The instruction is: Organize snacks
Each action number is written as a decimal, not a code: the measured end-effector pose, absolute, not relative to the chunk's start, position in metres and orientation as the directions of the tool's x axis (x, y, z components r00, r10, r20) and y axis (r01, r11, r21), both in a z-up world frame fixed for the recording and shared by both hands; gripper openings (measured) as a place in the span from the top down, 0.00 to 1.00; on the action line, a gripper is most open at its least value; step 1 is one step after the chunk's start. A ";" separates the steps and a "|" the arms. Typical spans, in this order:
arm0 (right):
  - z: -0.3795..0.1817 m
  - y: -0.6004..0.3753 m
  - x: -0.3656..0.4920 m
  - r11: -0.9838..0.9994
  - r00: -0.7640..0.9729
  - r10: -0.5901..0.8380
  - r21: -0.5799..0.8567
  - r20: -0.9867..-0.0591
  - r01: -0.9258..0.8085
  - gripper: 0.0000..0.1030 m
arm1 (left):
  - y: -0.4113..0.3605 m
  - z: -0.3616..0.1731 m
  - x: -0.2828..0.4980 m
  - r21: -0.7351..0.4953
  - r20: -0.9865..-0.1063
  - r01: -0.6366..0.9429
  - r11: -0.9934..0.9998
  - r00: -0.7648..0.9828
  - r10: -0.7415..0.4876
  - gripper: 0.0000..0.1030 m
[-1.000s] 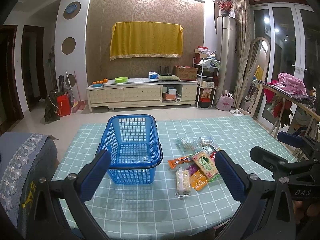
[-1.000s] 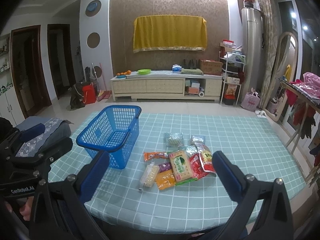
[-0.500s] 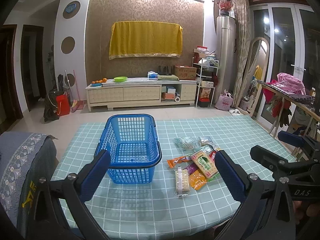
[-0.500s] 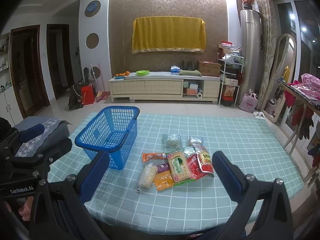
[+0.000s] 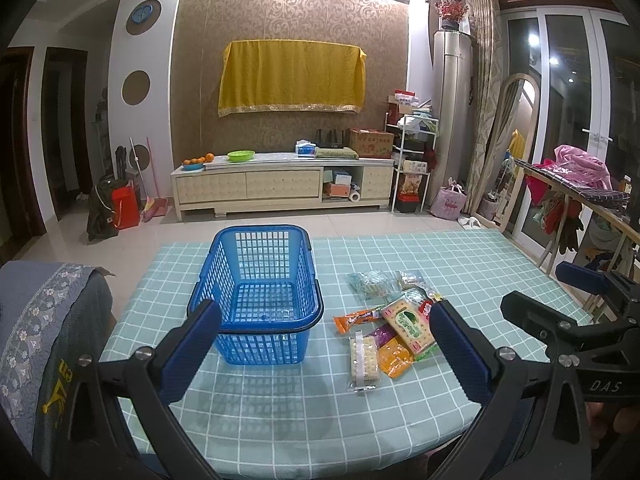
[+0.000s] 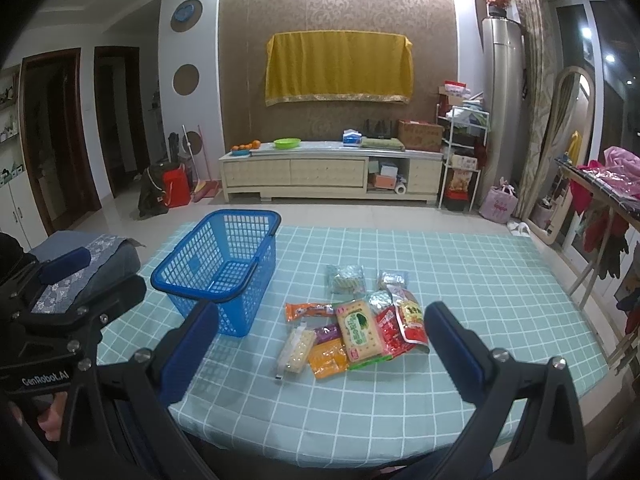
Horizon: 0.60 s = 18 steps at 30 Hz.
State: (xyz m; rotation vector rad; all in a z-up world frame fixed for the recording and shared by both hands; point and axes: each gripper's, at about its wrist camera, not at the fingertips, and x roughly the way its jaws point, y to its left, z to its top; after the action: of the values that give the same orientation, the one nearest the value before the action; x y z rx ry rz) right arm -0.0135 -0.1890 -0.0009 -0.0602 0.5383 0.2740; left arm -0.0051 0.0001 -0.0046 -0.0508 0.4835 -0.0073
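Note:
An empty blue plastic basket (image 5: pixel 260 296) (image 6: pixel 220 264) stands on the left half of a table with a teal checked cloth (image 5: pixel 280 400) (image 6: pixel 460 280). To its right lies a heap of snack packets (image 5: pixel 392 320) (image 6: pixel 356 320): a green cracker pack (image 6: pixel 357 330), an orange sausage pack (image 6: pixel 309 310), a pale biscuit pack (image 5: pixel 363 360), red and orange bags. My left gripper (image 5: pixel 320 340) hovers open over the table's near edge, in front of the basket. My right gripper (image 6: pixel 320 340) is open too, in front of the snacks. Neither holds anything.
A grey patterned cushion (image 5: pixel 36 344) sits left of the table. Beyond the table are tiled floor, a long cream cabinet (image 5: pixel 280 184) and a shelf rack (image 5: pixel 412 168). A clothes rack (image 5: pixel 576 200) stands at the right.
Both grippers have drifted slightly; the basket and snacks sit a little lower and nearer in both views. Nothing on the table has moved.

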 end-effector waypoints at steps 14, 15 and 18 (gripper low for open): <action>-0.001 -0.189 -0.013 0.962 0.819 0.241 0.014 -0.521 -0.274 0.00 | -0.001 -0.004 -0.005 -0.054 -0.471 -0.005 0.999 0.882 -0.021 0.00; -0.001 -0.189 -0.013 0.961 0.819 0.242 0.015 -0.521 -0.275 0.00 | -0.001 -0.003 -0.005 -0.054 -0.470 -0.005 0.999 0.882 -0.021 0.00; 0.000 -0.189 -0.012 0.961 0.819 0.245 0.018 -0.519 -0.276 0.00 | -0.001 -0.004 -0.005 -0.059 -0.473 0.000 0.998 0.880 -0.028 0.00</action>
State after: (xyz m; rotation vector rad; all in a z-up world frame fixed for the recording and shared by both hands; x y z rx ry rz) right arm -0.0121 -0.1890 0.0004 -0.0585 0.5448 0.2779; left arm -0.0047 -0.0005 -0.0040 -0.0582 0.4940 -0.0144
